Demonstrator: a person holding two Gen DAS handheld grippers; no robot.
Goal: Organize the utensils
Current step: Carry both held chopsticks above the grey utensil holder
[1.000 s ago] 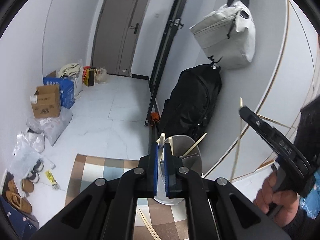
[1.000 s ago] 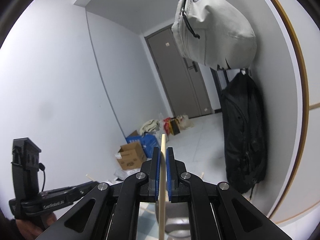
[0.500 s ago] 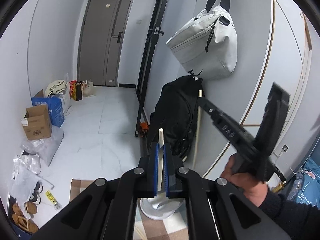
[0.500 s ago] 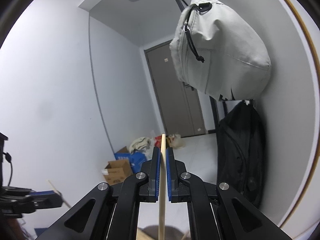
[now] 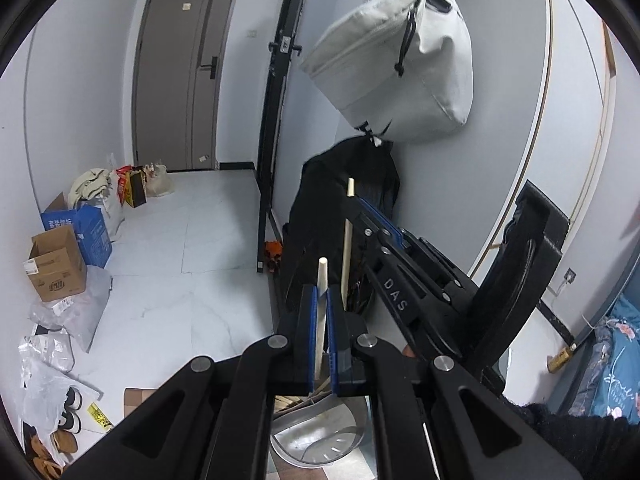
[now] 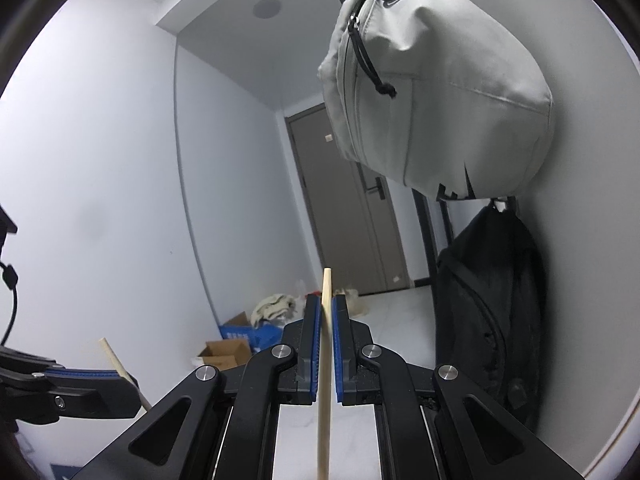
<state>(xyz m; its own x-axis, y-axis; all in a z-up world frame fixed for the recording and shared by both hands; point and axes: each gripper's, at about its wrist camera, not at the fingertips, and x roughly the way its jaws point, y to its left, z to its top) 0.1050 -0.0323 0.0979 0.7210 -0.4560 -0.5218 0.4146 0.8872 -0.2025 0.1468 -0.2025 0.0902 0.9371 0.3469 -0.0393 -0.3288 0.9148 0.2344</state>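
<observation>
My left gripper (image 5: 319,300) is shut on a pale wooden chopstick (image 5: 321,280) that stands upright between its blue pads. Below it a round metal utensil holder (image 5: 320,436) sits with several chopsticks inside. My right gripper (image 6: 327,312) is shut on another chopstick (image 6: 325,380), also upright. In the left wrist view the right gripper (image 5: 362,210) reaches in from the right, its chopstick (image 5: 346,248) hanging above the holder. The left gripper (image 6: 120,380) shows at the lower left of the right wrist view with its chopstick (image 6: 112,358).
A grey bag (image 5: 392,56) and a black backpack (image 5: 340,208) hang on the wall right behind the holder. A black metal frame (image 5: 272,160) stands beside them. Cardboard boxes (image 5: 56,268), bags and shoes (image 5: 60,436) line the left floor. A checked cloth lies under the holder.
The right gripper has swung in closer to the left gripper, bringing its chopstick over the holder. The left view has tilted up and come nearer the holder. Both grips stay shut.
</observation>
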